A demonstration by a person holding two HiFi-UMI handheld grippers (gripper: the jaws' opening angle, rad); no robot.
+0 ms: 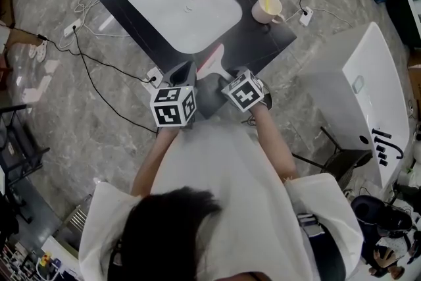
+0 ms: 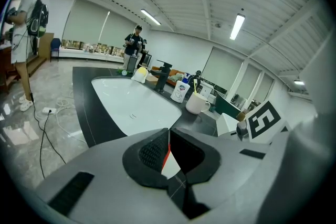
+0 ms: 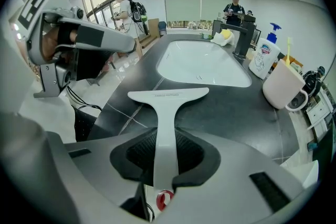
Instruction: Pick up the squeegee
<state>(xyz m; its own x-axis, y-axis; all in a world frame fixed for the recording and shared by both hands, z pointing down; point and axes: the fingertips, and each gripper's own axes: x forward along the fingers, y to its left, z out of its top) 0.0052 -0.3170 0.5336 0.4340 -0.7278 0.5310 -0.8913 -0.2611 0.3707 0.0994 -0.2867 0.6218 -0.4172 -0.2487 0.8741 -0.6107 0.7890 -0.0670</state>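
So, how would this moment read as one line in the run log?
right gripper: shut on squeegee handle | left gripper: shut, empty | squeegee blade: points toward sink

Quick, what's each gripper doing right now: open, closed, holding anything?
Left gripper: closed, holding nothing.
Right gripper: closed on the squeegee, gripping its handle.

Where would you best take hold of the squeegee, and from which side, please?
Grip the squeegee by its narrow flat handle, coming from the near end, opposite the wide blade that points toward the sink. The right tongs hold it across its width there.
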